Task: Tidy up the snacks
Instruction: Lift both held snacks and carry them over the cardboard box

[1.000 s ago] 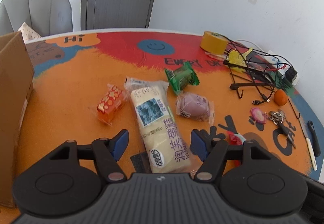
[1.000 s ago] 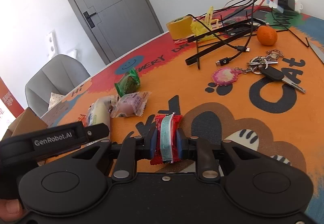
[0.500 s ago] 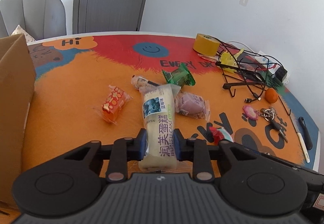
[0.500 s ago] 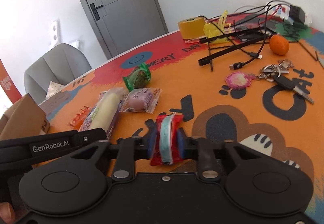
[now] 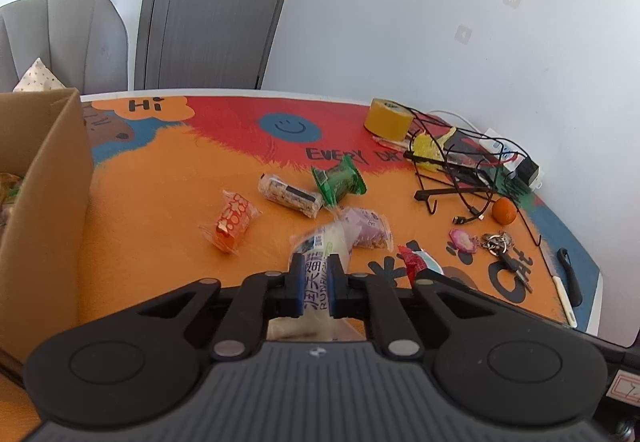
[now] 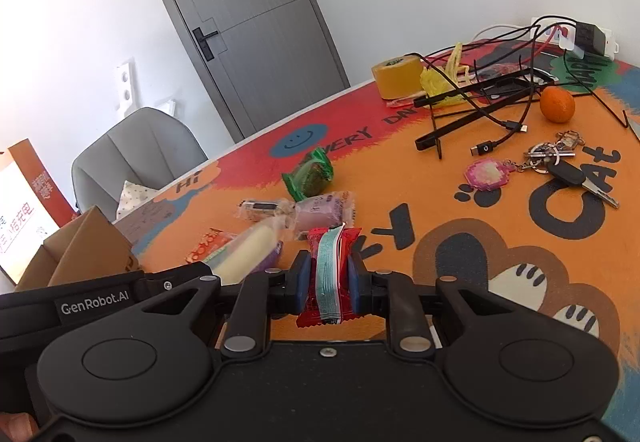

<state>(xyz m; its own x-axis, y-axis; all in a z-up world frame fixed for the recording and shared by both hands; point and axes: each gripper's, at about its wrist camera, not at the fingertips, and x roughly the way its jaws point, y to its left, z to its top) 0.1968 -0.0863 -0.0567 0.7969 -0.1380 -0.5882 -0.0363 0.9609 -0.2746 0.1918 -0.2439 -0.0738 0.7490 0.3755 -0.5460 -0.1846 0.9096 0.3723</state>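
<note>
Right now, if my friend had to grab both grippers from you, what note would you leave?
Left gripper: shut on the long white cake pack, lifted clear of the table.
Right gripper: shut on the red snack packet.
On the table mat: orange snack, clear-wrapped bar, green snack, purple snack.
Cardboard box stands at the left with some snacks already inside.
Done: two snacks picked up.
Left: probably drop both in the box, then fetch the other four. The keys, orange fruit, tape roll and cables aren't snacks.
</note>
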